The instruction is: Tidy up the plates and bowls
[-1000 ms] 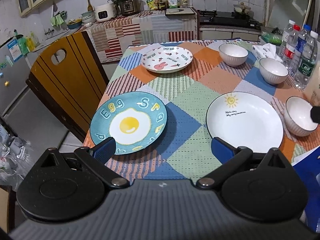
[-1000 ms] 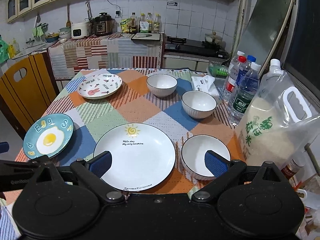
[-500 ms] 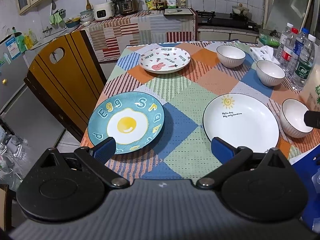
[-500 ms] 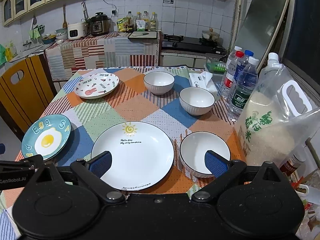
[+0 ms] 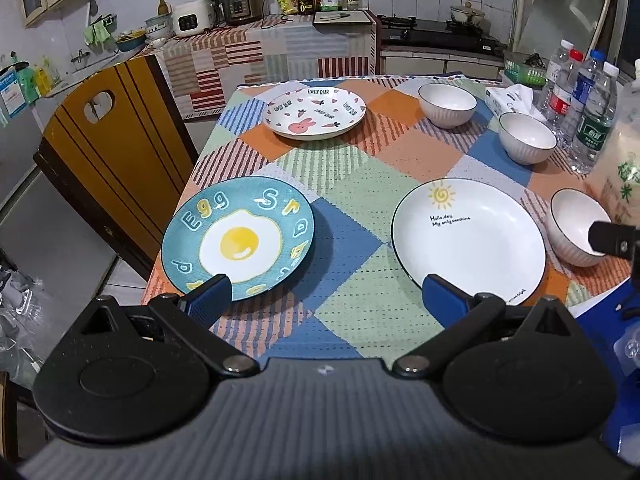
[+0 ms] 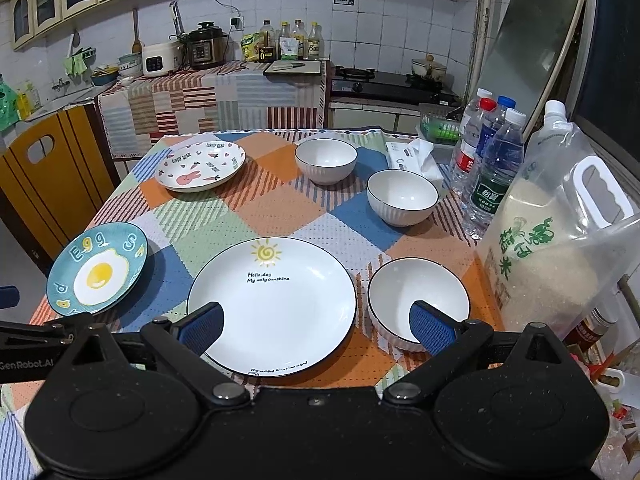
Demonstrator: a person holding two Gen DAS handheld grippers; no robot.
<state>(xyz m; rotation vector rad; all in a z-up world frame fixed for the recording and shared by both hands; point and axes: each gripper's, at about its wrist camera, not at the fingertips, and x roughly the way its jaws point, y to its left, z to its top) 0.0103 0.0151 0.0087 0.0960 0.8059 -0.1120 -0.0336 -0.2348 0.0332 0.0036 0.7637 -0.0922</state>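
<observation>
On the checked tablecloth (image 5: 352,184) lie a teal egg plate (image 5: 238,240) (image 6: 98,268), a large white sun plate (image 5: 468,240) (image 6: 272,304) and a rabbit plate (image 5: 316,114) (image 6: 200,164). Three white bowls stand apart: near right (image 5: 576,226) (image 6: 416,304), middle (image 5: 526,136) (image 6: 402,196), far (image 5: 446,104) (image 6: 326,158). My left gripper (image 5: 326,300) is open and empty above the near table edge between egg and sun plates. My right gripper (image 6: 316,328) is open and empty above the sun plate and near bowl.
Water bottles (image 6: 490,160), a rice bag (image 6: 560,248) and a tissue pack (image 6: 412,156) line the table's right side. A wooden chair (image 5: 108,152) stands at the left. A counter with appliances (image 6: 200,46) and a stove (image 6: 384,80) lie behind.
Both grippers have drawn back and risen slightly, so the plates and bowls sit a little farther off in both views. Nothing on the table has moved.
</observation>
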